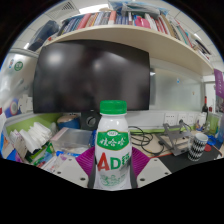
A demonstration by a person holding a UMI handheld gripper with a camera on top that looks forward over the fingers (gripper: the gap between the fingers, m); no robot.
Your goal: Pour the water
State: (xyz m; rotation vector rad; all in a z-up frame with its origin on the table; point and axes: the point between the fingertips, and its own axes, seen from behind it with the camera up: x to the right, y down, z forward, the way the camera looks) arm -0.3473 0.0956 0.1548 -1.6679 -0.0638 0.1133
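Bottle [113, 146], white w/ green cap, upright, label facing cam, sits btwn claw [112, 170] fingers; purple pads [139, 163] close at both sides, grip looks clenched on it. Behind: dark monitor [92, 76], cluttered surface [170, 160], bookshelf [130, 25] above.

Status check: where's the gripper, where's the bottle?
Gripper shut on the bottle, upright, green cap on. Monitor beyond. No cup identified in the desk clutter.
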